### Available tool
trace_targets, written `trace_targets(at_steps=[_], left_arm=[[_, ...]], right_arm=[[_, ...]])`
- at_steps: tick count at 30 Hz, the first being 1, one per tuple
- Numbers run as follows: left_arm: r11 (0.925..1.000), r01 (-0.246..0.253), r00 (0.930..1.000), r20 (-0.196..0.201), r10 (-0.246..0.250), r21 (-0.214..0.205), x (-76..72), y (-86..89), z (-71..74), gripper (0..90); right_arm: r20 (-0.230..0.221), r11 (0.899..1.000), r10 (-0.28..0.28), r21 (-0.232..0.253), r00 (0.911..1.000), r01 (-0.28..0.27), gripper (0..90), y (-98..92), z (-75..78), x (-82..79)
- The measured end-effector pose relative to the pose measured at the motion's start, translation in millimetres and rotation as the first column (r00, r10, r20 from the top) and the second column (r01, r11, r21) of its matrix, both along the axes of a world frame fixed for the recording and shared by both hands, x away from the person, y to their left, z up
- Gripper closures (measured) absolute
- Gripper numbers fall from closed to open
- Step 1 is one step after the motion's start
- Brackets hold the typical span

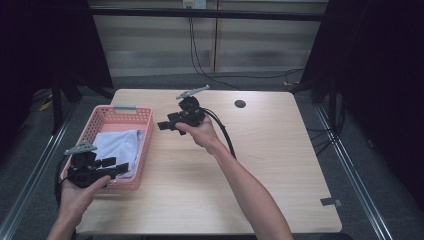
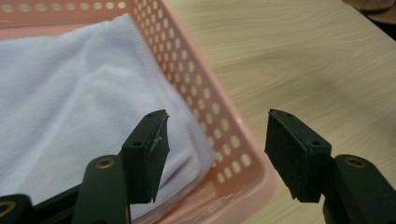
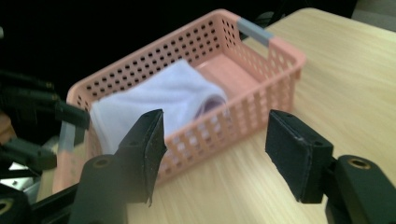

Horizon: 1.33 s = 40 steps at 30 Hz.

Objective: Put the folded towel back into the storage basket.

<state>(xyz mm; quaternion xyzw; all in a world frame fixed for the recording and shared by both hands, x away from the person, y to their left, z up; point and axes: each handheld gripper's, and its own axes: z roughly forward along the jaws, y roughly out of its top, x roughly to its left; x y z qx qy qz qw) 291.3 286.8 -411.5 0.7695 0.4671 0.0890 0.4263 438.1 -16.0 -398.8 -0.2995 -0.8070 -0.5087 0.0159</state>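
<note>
Pink perforated basket set at the left part of the light wood table, long axis running away from the person, near end close to the table's front-left edge. Grey handle strip on the far end wall. White folded cloth lying inside, filling the near portion and heaped against the right-hand wall; bare pink floor visible at the far end. In the left gripper view, cloth seen pressed up to the perforated wall, with the rim corner directly below the jaws. Left gripper held in the left hand at the basket's near end, jaws spread apart and gripping nothing, one jaw over the cloth and the other over the table outside the wall. Right gripper held in the right hand above the middle of the table, just beside the basket's right wall, jaws pointing toward it, likewise spread with nothing between them. In the right gripper view, basket seen across the gap, apart from both jaws, cloth bunched toward one end. Black cable trailing from the right gripper along the forearm. Round dark hole in the tabletop near the far edge. Small grey tab at the front-right corner.
</note>
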Motion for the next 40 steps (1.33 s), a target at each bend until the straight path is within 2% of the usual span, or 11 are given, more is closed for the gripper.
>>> trace_targets(at_steps=[3, 5, 11, 14, 22, 24, 29, 31, 36, 38, 40], left_arm=[[0.9999, 0.002, 1.0, 0.009, -0.002, -0.016, 0.6, -13.5, 2.2, 39.0], [0.9998, -0.009, 0.9999, 0.014, 0.009, -0.016, -0.1, -22.8, 2.8, 37.8], [0.997, 0.072, 0.9971, 0.021, -0.073, 0.027, -4.2, -57.8, -1.2, 36.6], [0.9944, 0.101, 0.9946, 0.021, -0.102, 0.03, -7.6, -75.0, -5.2, 37.1], [0.9912, 0.126, 0.9918, 0.017, -0.127, 0.041, -17.3, -108.3, -21.8, 37.1], [0.9885, 0.147, 0.9891, -0.006, -0.147, 0.036, -19.7, -112.1, -26.4, 37.1], [0.9951, 0.096, 0.9953, -0.016, -0.096, 0.023, -33.2, -112.7, -30.1, 36.1], [0.9947, 0.102, 0.9946, -0.02, -0.101, 0.015, -39.4, -111.8, -33.6, 33.9], [0.9895, 0.127, 0.9918, -0.017, -0.126, 0.069, -54.7, -118.5, -52.7, 32.9], [0.9778, 0.174, 0.9845, 0.0, -0.175, 0.117, -55.2, -119.8, -53.9, 30.6], [0.9789, 0.184, 0.9828, -0.007, -0.185, 0.088, -54.7, -120.5, -56.4, 29.6]], right_arm=[[0.008, 1.0, -0.012, -0.001, 0.9999, 0.012, 37.4, -26.4, -5.2, -13.1], [0.015, 1.0, -0.014, -0.002, 0.9998, 0.014, 37.5, -33.5, -5.3, -16.2], [0.045, 0.999, -0.051, -0.015, 0.9977, 0.052, 36.2, -82.0, -5.4, -39.4], [0.053, 0.998, -0.058, -0.034, 0.9969, 0.06, 35.2, -99.9, -5.4, -50.7], [0.051, 0.99, -0.123, -0.058, 0.991, 0.126, 34.3, -159.6, -14.5, -94.7], [0.054, 0.987, -0.138, -0.08, 0.989, 0.142, 34.0, -169.1, -17.6, -103.4], [0.032, 0.967, -0.212, -0.134, 0.9767, 0.215, 33.9, -208.9, -26.3, -135.7], [0.031, 0.966, -0.227, -0.122, 0.9733, 0.229, 33.9, -222.5, -27.5, -147.0], [0.045, 0.944, -0.309, -0.108, 0.95, 0.312, 33.4, -249.2, -42.0, -172.9], [0.022, 0.935, -0.343, -0.087, 0.9389, 0.344, 32.8, -256.9, -52.4, -179.8], [0.046, 0.924, -0.366, -0.099, 0.9294, 0.369, 30.3, -261.4, -55.9, -183.8]])
